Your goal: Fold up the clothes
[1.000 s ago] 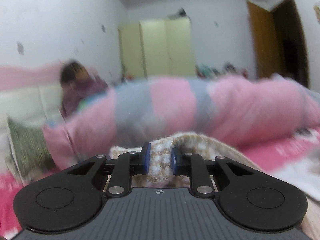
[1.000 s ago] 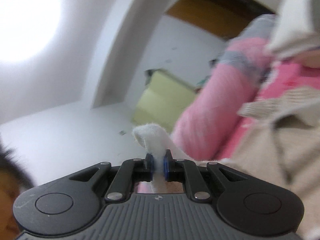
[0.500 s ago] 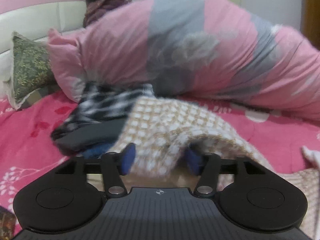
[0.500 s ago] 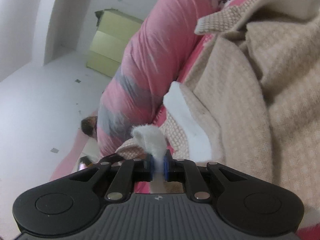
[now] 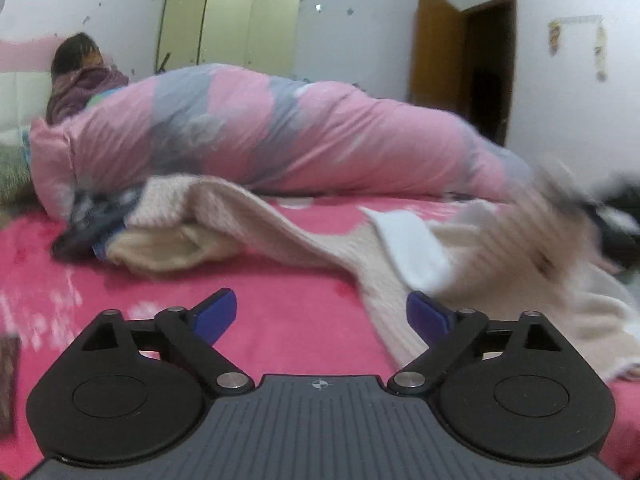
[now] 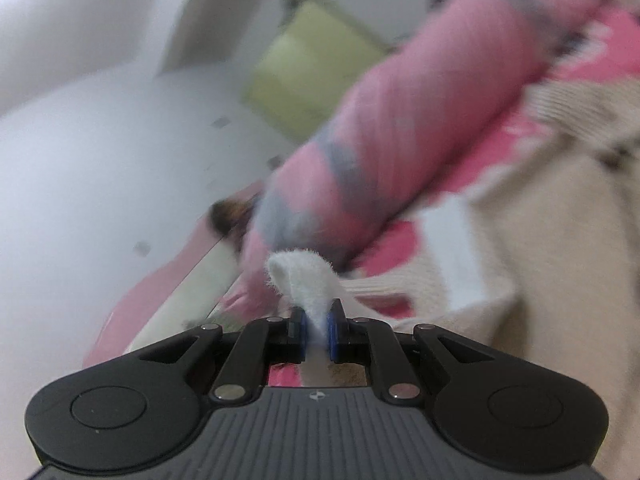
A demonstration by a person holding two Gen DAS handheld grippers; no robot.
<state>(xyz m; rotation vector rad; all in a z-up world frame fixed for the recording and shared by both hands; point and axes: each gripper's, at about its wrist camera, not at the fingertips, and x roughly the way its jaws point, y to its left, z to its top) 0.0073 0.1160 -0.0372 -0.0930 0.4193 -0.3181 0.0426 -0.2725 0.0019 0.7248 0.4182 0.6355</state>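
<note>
Lying: beige knit sweater (image 5: 304, 236) sprawls across the pink bedspread (image 5: 280, 320), long axis from centre left to lower right of the left wrist view
Sweater to jaws: up and right of the left gripper (image 5: 320, 314); one strip runs down just beside its right pad
Left gripper: jaws opening, nothing between them
Right gripper (image 6: 316, 330): clenched on a white fleecy edge (image 6: 304, 280) of the garment
Nearer hand: right, already attached; judged the left must regrasp
Behind: pink-grey duvet roll (image 5: 280, 132); a person (image 5: 80, 80) upper left
</note>
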